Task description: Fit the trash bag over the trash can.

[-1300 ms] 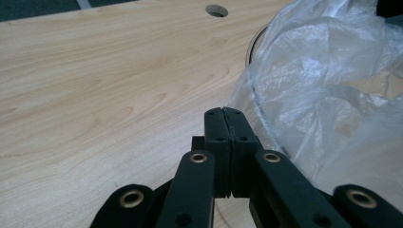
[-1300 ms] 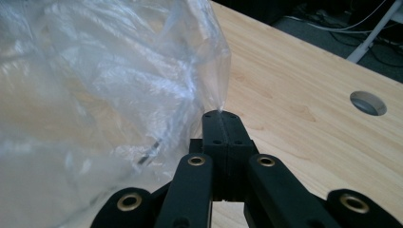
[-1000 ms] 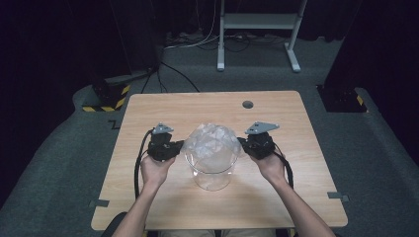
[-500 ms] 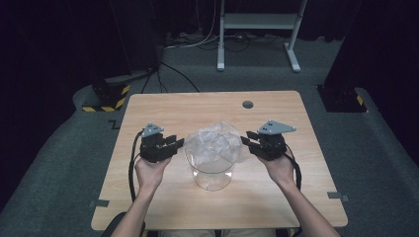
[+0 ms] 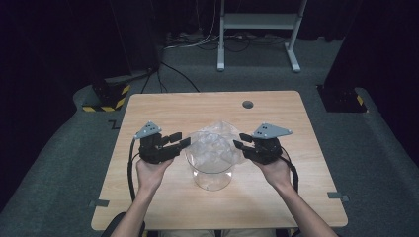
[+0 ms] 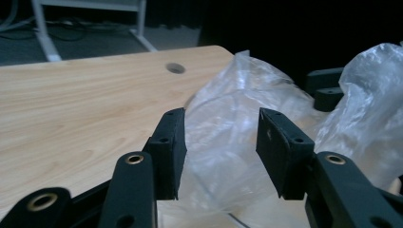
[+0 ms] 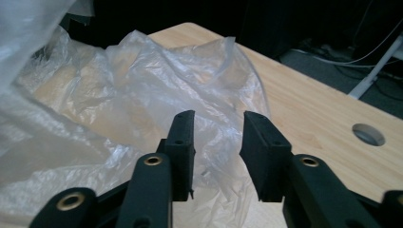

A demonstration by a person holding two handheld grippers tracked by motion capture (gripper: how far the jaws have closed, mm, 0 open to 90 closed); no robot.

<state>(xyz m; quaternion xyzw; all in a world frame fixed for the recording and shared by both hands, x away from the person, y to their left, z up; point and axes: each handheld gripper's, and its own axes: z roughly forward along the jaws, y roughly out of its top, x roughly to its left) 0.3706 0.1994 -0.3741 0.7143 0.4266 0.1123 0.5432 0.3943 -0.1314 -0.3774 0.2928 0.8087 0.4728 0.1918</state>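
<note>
A clear round container (image 5: 212,174) stands mid-table with a crumpled clear plastic bag (image 5: 215,144) lining it and puffing over its rim. My left gripper (image 5: 184,139) hovers just left of the bag, its jaws pointing at it. Its jaws have just been opening, and the pads grip nothing. In the left gripper view the bag (image 6: 228,109) lies beyond the gap of the left gripper (image 6: 221,142). My right gripper (image 5: 241,140) mirrors it on the bag's right side. It too has just been opening, and the bag (image 7: 142,71) sits loose ahead of the right gripper (image 7: 218,137).
The wooden table (image 5: 163,108) has a round cable hole (image 5: 247,104) near its far edge. Dark floor surrounds it, with a white stand frame (image 5: 257,29) and cables beyond. Bare tabletop lies on both sides of the container and behind it.
Both grippers were shut at the bag's rim; they have let go, opened, and drawn outward and slightly up. The bag stays in the container.
</note>
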